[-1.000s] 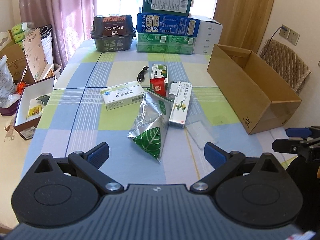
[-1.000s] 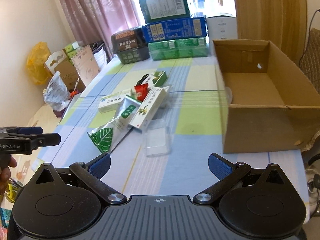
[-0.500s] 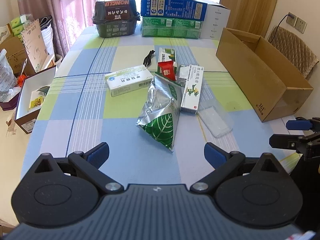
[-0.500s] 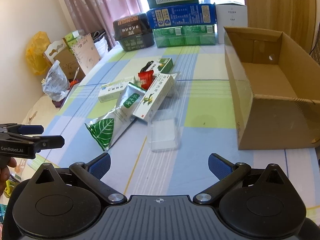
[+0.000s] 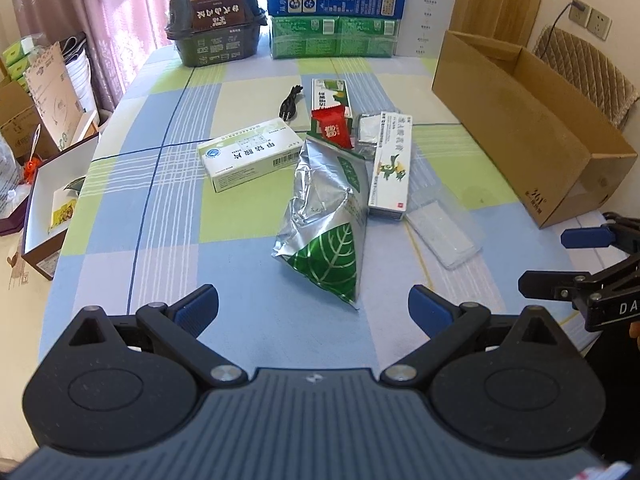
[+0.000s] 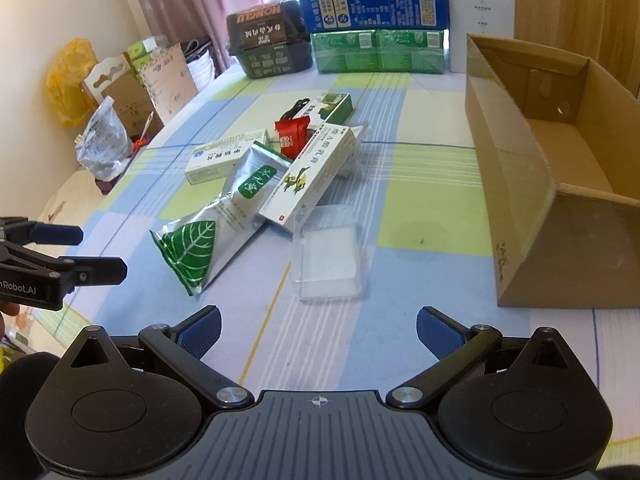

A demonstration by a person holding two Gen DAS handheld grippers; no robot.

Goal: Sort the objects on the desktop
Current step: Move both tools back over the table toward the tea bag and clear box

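A: Status on the tongs?

B: Left gripper [image 5: 313, 312] spread wide, nothing between the fingers, held above the near edge of the table [image 5: 168, 248]. Right gripper [image 6: 318, 327] same: wide apart, empty, also at the near edge.

A: Where's the stuff to sort?

B: Clustered mid-table. Foil pouch [image 5: 326, 236] with a green leaf print lies closest to the left gripper. White medicine box [image 5: 252, 153] is left of it. Long white box [image 5: 391, 166] with a green bird logo lies right of the pouch, touching it. Red packet [image 5: 331, 126] sits behind the pouch top, leaning on a green-and-white box [image 5: 329, 96]. Black cable [image 5: 290, 103] just left of that box.

A: Anything near the right gripper?

B: Clear plastic case [image 6: 328, 254], flat on the table, straight ahead of it (touching the long box's near corner, as far as I can tell). Open cardboard box [image 6: 532, 184] on the right side, nothing visible inside.
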